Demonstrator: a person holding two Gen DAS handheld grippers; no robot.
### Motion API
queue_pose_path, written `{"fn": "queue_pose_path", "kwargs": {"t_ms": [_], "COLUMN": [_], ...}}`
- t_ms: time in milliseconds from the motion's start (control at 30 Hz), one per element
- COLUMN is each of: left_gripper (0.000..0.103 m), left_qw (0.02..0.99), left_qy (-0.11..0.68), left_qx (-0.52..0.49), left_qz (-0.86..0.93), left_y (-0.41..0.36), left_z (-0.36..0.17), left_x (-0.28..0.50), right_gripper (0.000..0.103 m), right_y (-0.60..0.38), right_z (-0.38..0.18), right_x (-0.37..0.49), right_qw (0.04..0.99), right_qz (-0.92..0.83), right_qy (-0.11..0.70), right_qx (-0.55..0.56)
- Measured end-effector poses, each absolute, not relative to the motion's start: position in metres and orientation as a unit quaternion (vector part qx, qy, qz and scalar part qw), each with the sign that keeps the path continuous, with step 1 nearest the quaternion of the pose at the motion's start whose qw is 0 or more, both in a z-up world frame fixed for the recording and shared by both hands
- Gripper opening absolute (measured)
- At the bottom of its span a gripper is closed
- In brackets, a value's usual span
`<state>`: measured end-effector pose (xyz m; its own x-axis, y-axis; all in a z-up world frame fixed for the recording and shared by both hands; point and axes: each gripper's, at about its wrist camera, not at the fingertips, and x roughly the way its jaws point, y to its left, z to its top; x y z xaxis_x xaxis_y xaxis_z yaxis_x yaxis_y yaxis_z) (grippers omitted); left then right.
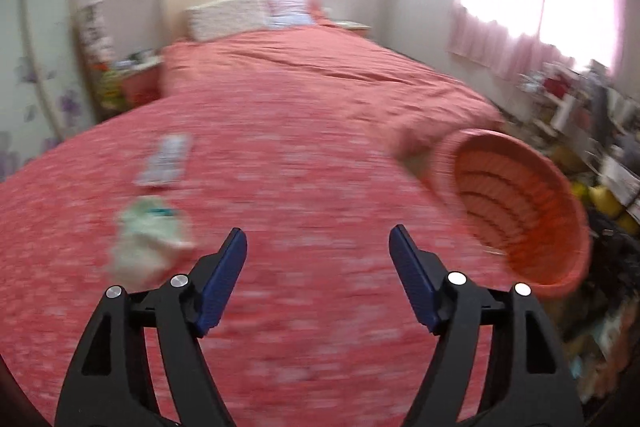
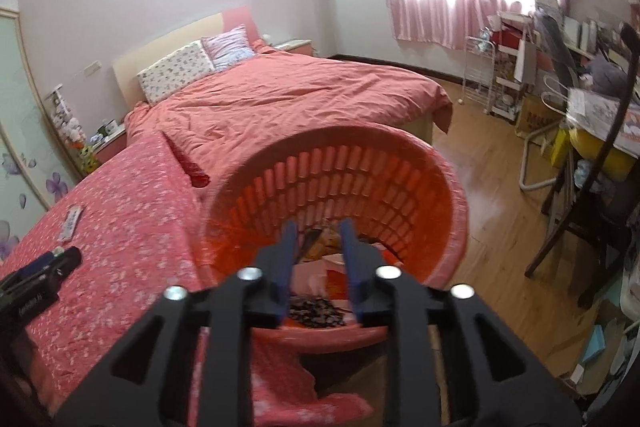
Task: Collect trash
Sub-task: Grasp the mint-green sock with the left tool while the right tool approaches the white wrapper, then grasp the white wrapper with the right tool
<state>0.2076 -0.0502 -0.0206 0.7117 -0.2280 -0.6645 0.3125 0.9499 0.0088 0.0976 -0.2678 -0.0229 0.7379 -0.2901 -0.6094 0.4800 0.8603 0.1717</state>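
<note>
A crumpled white and green wrapper (image 1: 146, 239) lies on the red bedspread (image 1: 280, 155), just left of my left gripper (image 1: 318, 239), which is open and empty above the bed. A red plastic basket (image 1: 520, 203) is held tilted at the bed's right edge. In the right wrist view my right gripper (image 2: 318, 229) is shut on the near rim of the basket (image 2: 336, 187), with its fingers reaching inside. Several pieces of trash (image 2: 320, 283) lie in the basket's bottom. The left gripper's body (image 2: 36, 283) shows at the left edge.
A remote control (image 1: 166, 159) lies on the bed beyond the wrapper; it also shows in the right wrist view (image 2: 72, 221). Pillows (image 2: 192, 65) sit at the headboard. A wooden floor (image 2: 500, 195), a chair (image 2: 592, 211) and cluttered shelves (image 2: 520, 67) are on the right.
</note>
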Motion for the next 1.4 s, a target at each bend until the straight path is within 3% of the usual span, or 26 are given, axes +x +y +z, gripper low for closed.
{"fn": "queue_pose_path", "kwargs": {"t_ms": [200,567,667,733,800,1167,1400], "left_gripper": [0.076,0.074,0.052,0.024,0.016,0.014,0.014], "left_qw": [0.928,0.905,0.905,0.906,0.906,0.931,0.939], "left_qy": [0.368,0.423,0.423,0.42,0.419,0.363,0.337], "left_qx": [0.021,-0.028,-0.02,-0.009,-0.009,-0.034,-0.045], "left_qz": [-0.055,-0.036,-0.042,-0.043,-0.055,-0.01,0.042], "left_y": [0.024,0.045,0.04,0.038,0.041,0.149,0.215], "left_z": [-0.026,-0.052,-0.057,-0.055,-0.053,-0.011,0.0], "left_x": [0.238,0.271,0.274,0.273,0.27,0.24,0.237], "right_gripper": [0.052,0.056,0.056,0.056,0.056,0.056,0.041], "right_y": [-0.232,-0.192,-0.188,-0.181,-0.171,-0.079,-0.01], "right_z": [-0.012,-0.007,-0.007,-0.004,0.001,0.015,0.001], "right_x": [0.106,0.122,0.125,0.13,0.136,0.209,0.296], "right_qw": [0.931,0.937,0.938,0.939,0.942,0.942,0.919], "right_qz": [-0.18,-0.149,-0.143,-0.135,-0.124,-0.016,0.042], "right_qy": [0.288,0.301,0.303,0.303,0.302,0.328,0.38], "right_qx": [0.132,0.093,0.089,0.085,0.082,0.076,0.096]}}
